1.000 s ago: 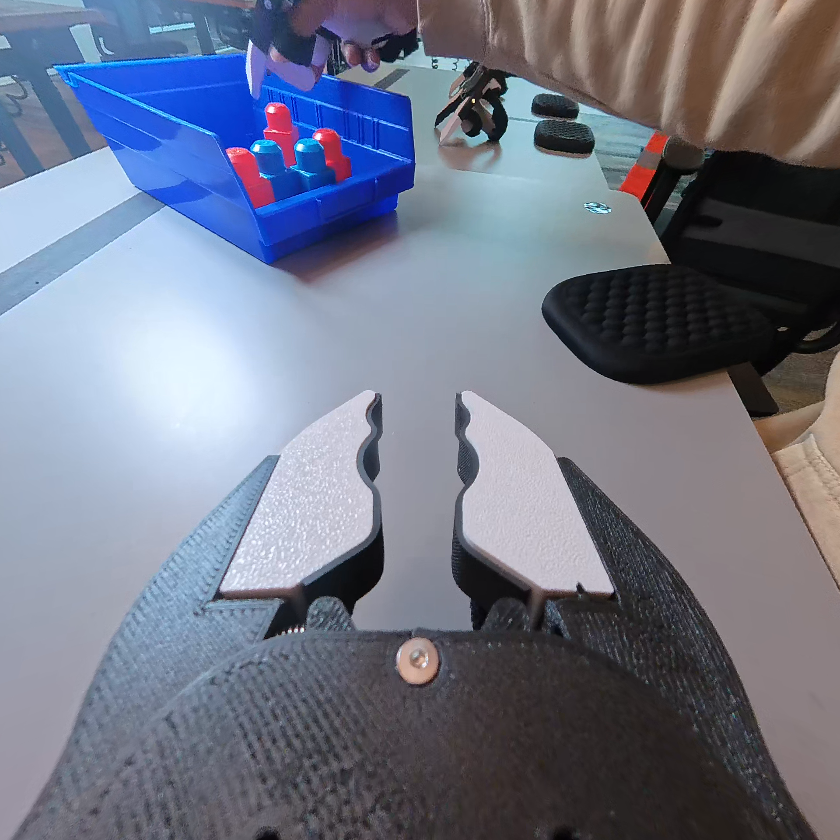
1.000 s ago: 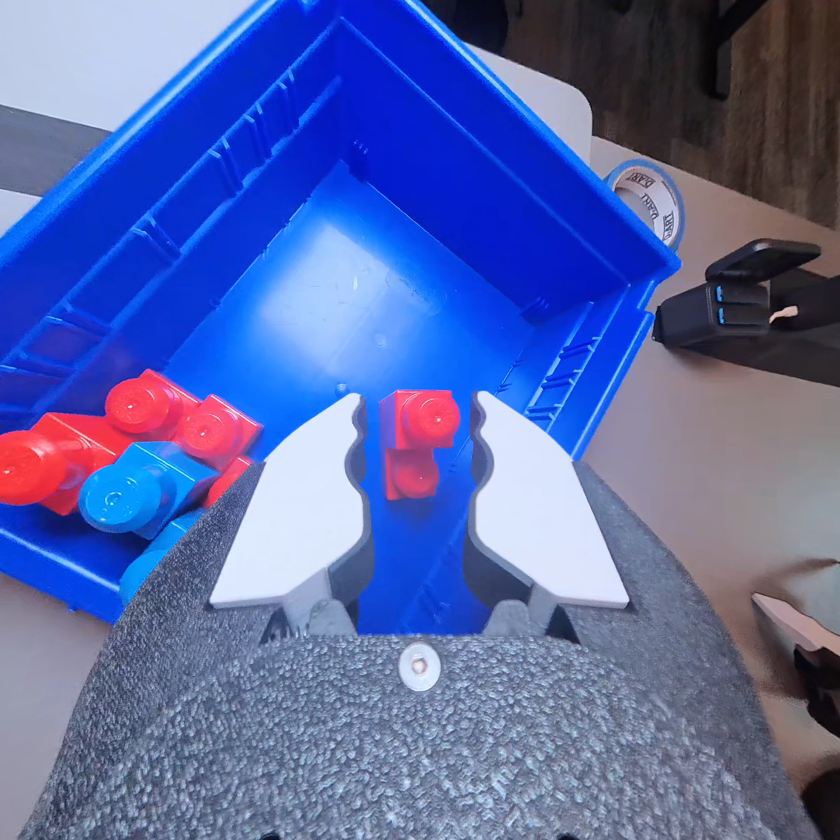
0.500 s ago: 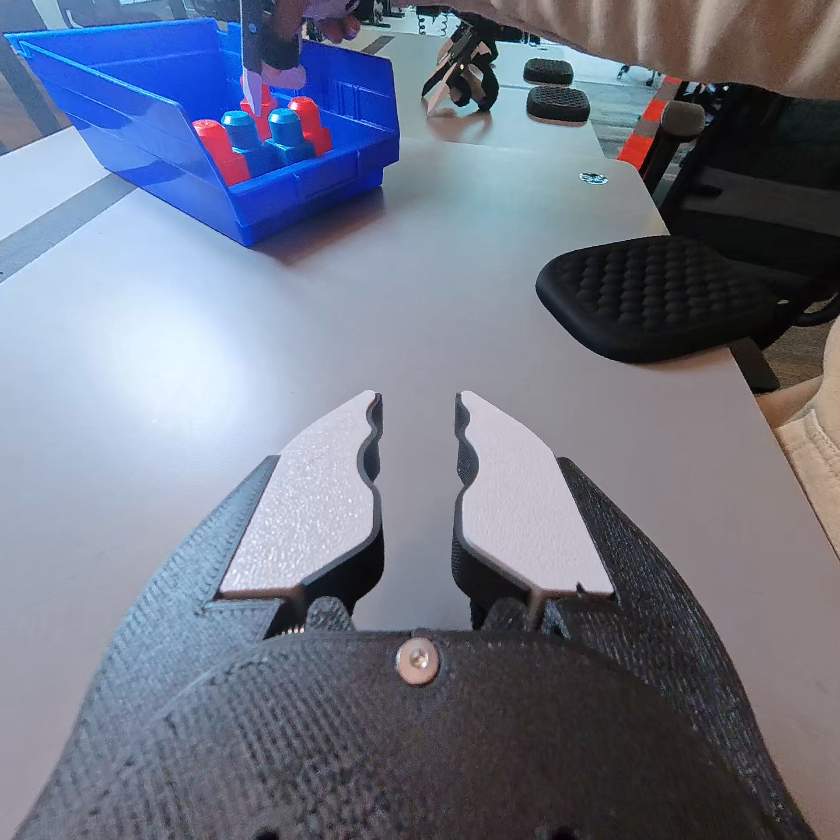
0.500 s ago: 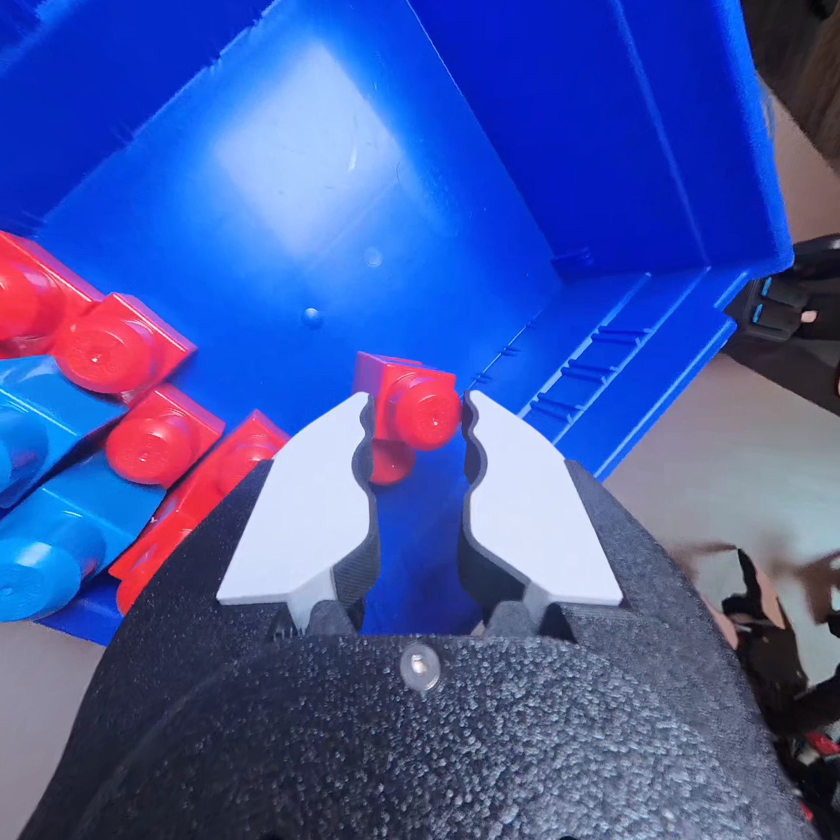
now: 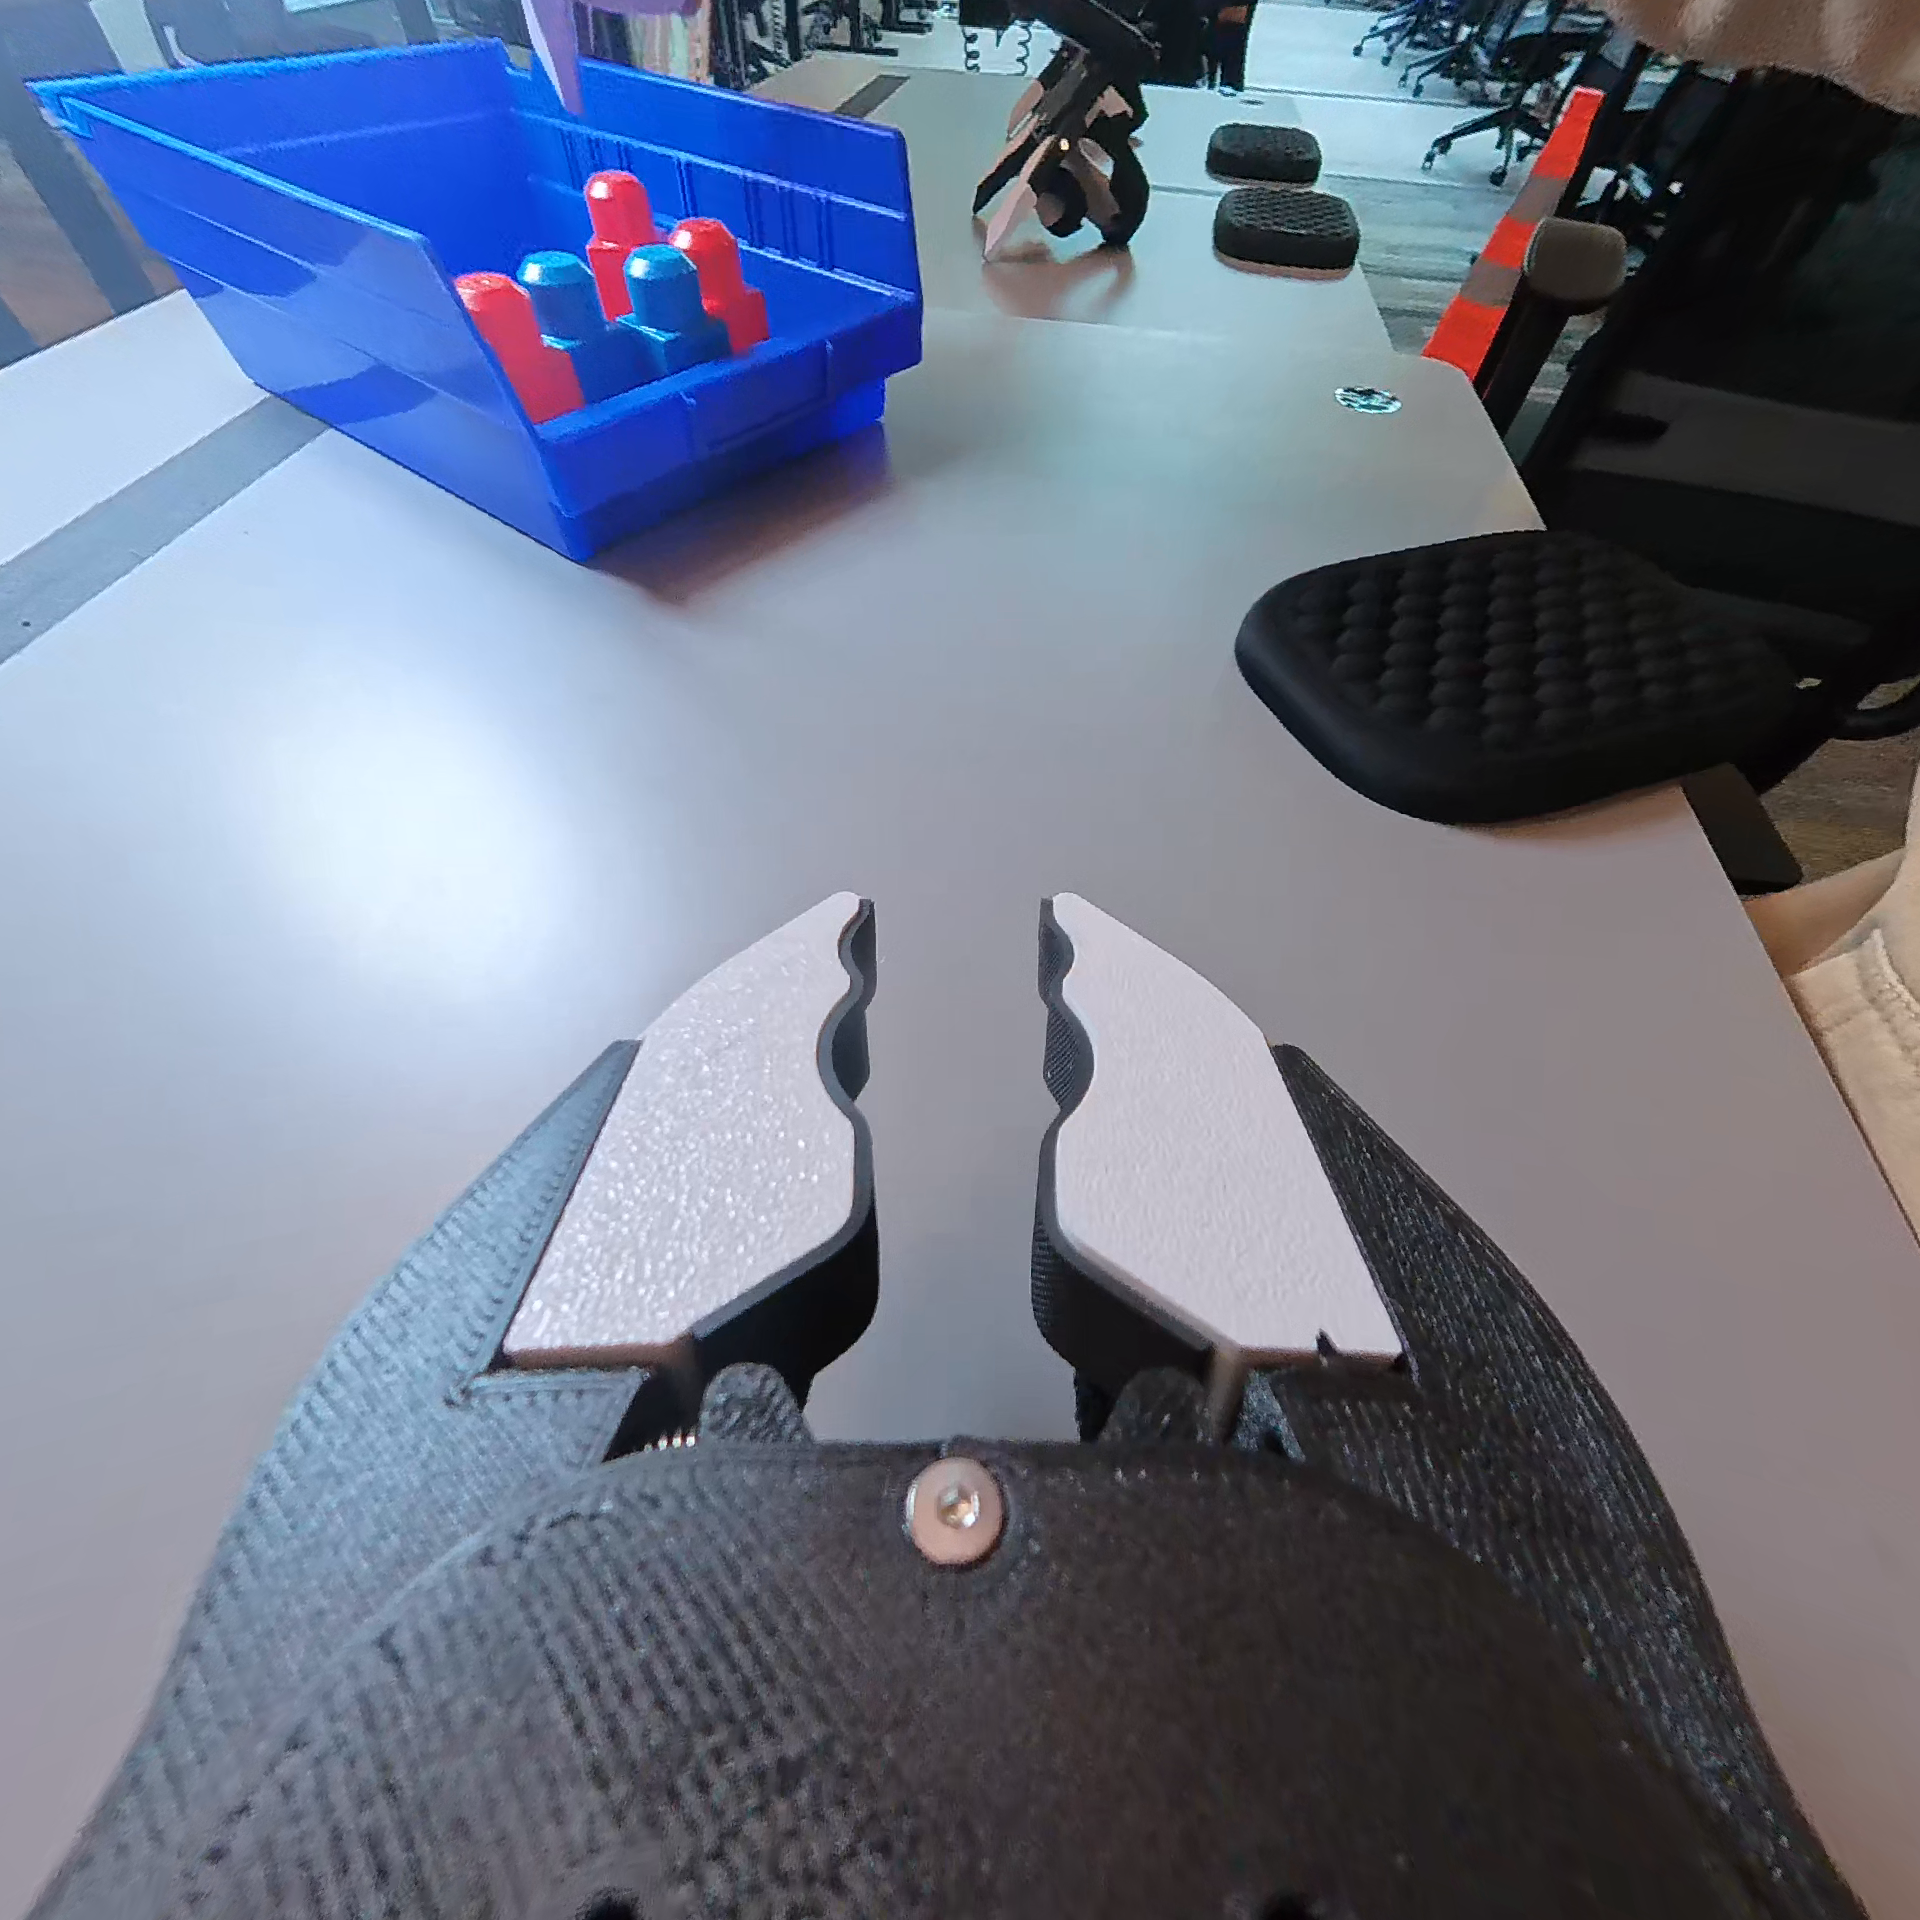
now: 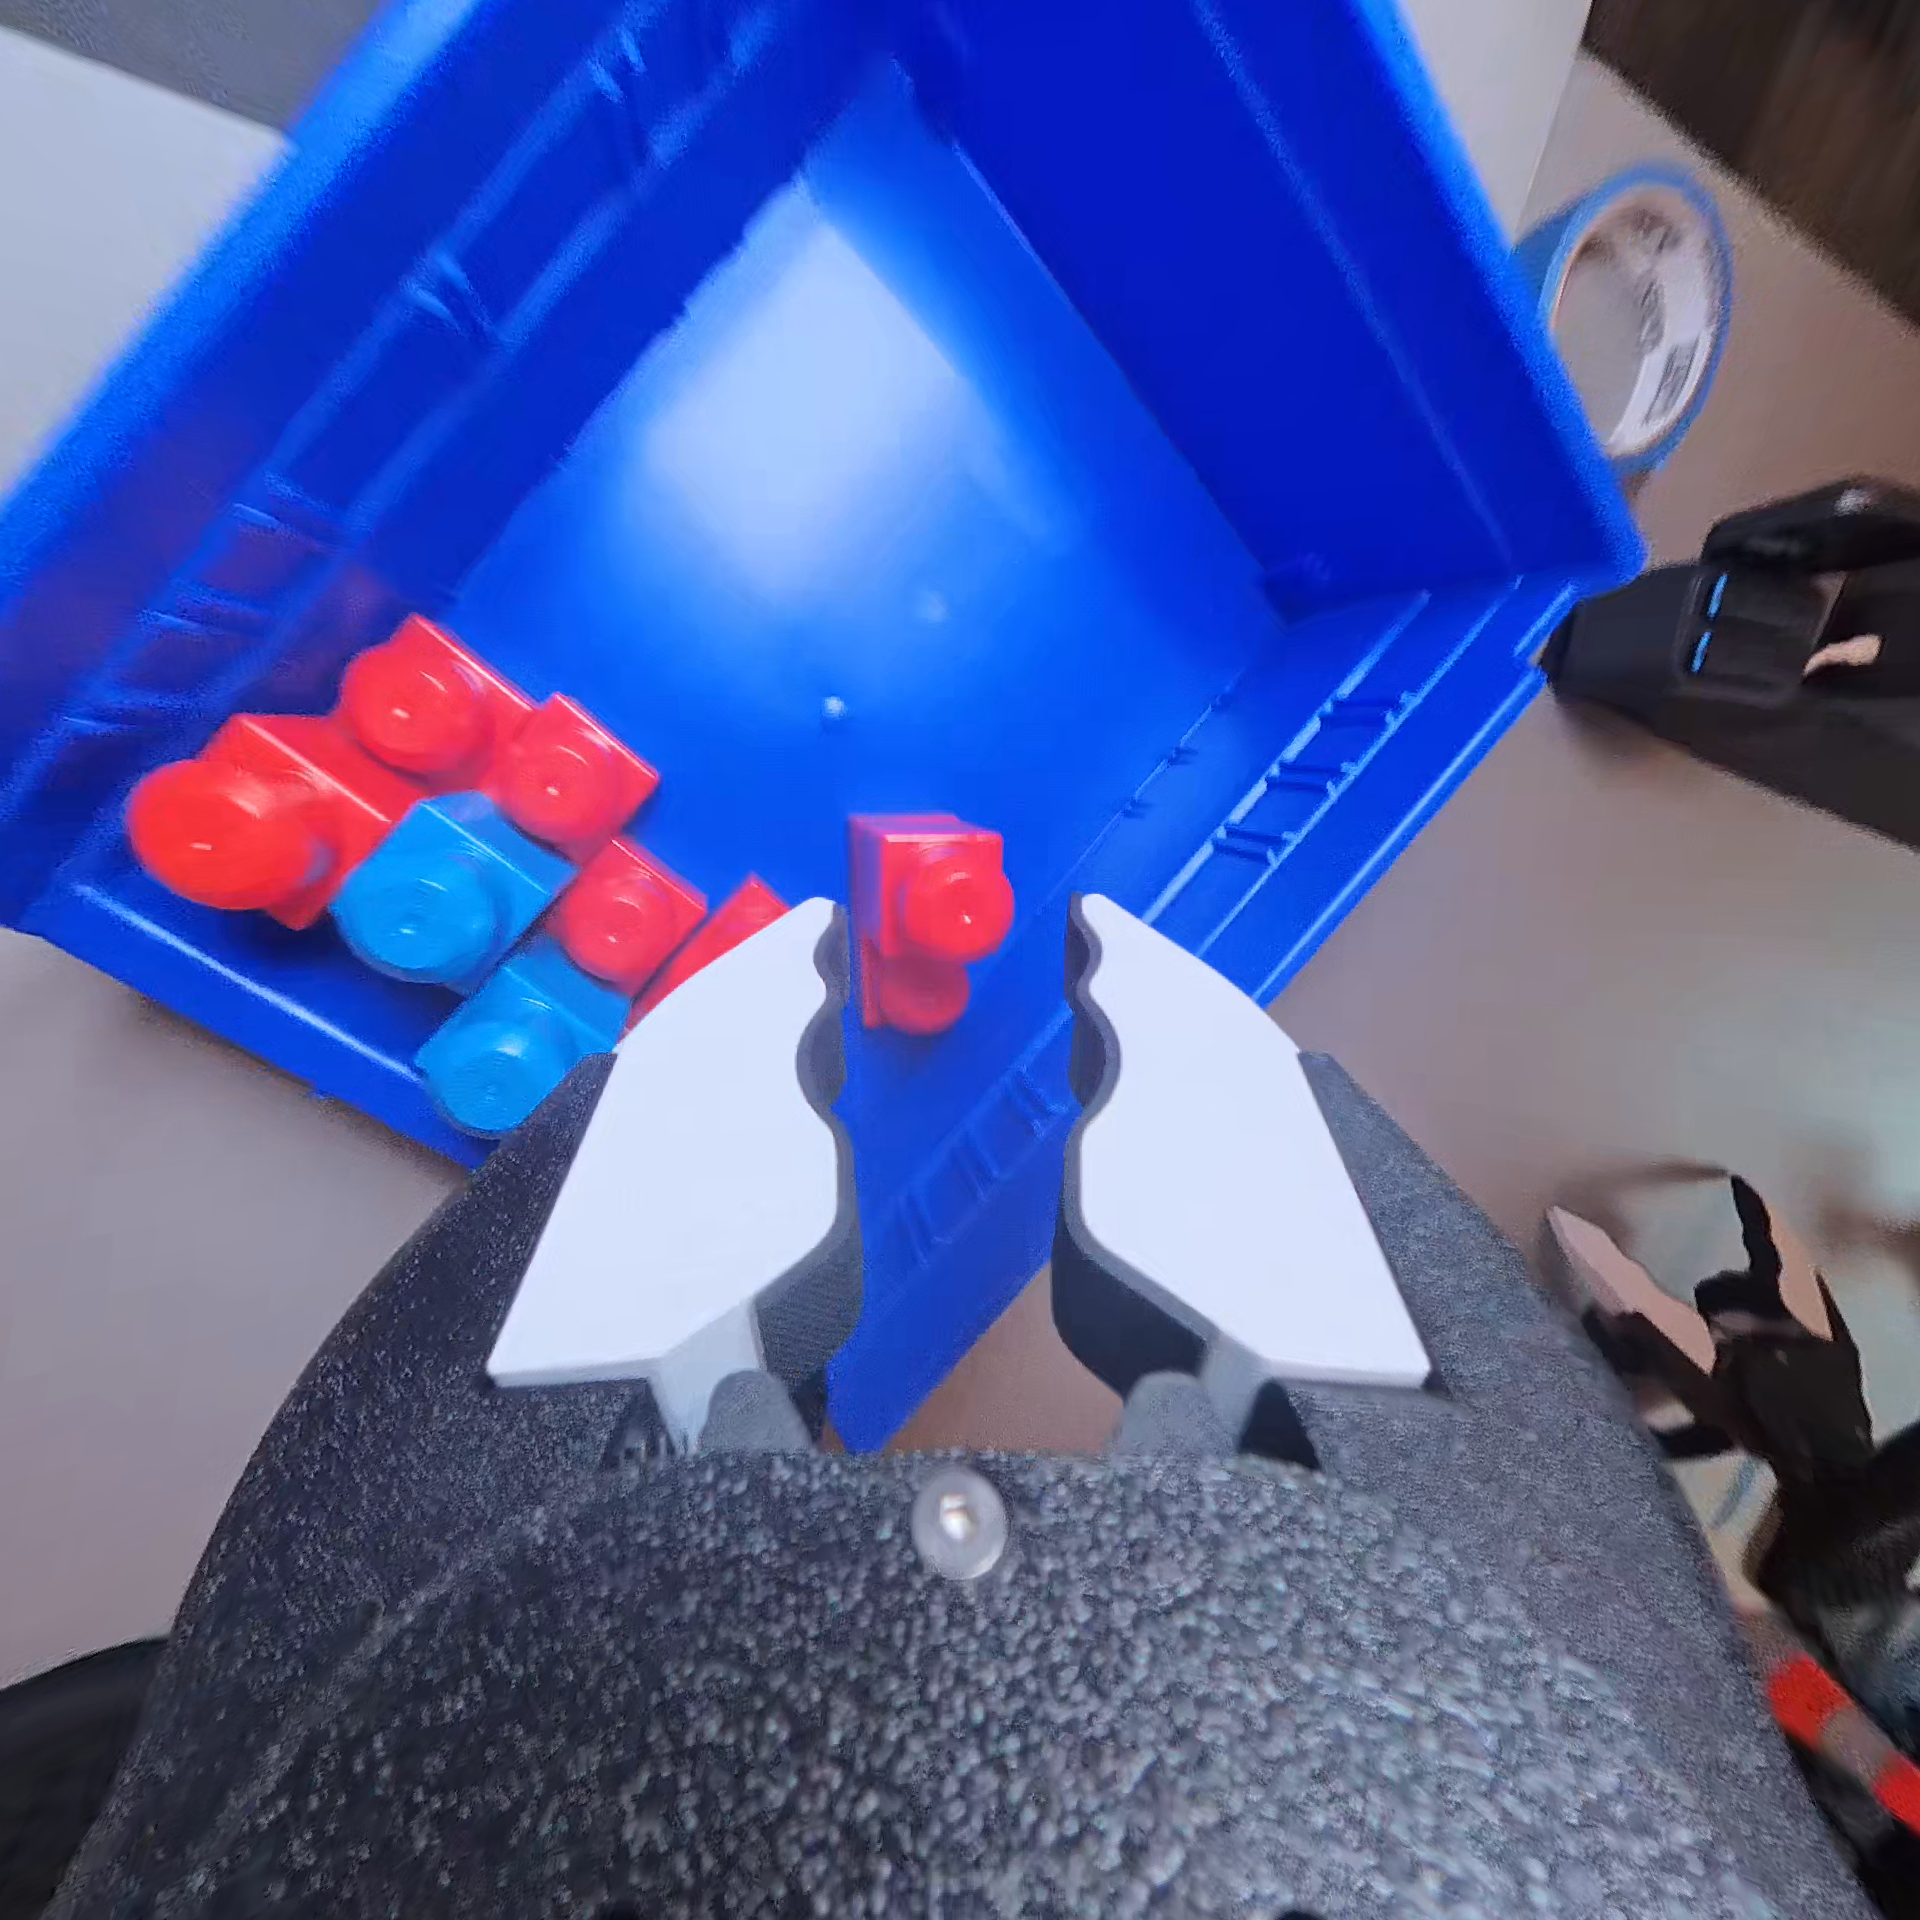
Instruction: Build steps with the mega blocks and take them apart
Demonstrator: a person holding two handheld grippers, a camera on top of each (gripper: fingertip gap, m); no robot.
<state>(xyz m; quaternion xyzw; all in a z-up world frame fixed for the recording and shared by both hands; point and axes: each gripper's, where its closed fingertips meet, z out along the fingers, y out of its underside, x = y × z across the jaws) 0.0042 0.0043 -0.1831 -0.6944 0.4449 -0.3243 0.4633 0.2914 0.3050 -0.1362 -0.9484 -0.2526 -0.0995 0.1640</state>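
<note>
- Left wrist view, far left: a blue bin [image 5: 343,260] sits on the grey worktop [image 5: 520,779], well ahead of the left tongs [image 5: 956,925].
- Inside the bin's near end a cluster of red and blue mega blocks [image 5: 613,301] stands with studs up.
- Centre: the left tongs hover low over bare worktop, jaws apart with nothing between them.
- Farther right, at the worktop's far side, a black tool [image 5: 1070,156] rests; beyond it lie two black pads [image 5: 1283,223].
- Right edge: a black chair armrest [image 5: 1507,665] overlaps the worktop's border.

- Right wrist view, left: the same bin [image 6: 935,312] seen from above, picture somewhat blurred.
- In its left corner lies the heap of red and blue blocks [image 6: 436,831].
- Centre: a lone red block [image 6: 925,914] lies on the bin floor, apart from the heap, just ahead of the right tongs [image 6: 951,914].
- The right tongs gape wide above the bin's corner; the left fingertip [image 6: 800,935] looks just beside the red block, the right one apart from it, so nothing is gripped.
- Upper right: a roll of blue tape [image 6: 1631,301] lies beside the bin.
- Right: a black device [image 6: 1745,644] rests on the worktop.
</note>
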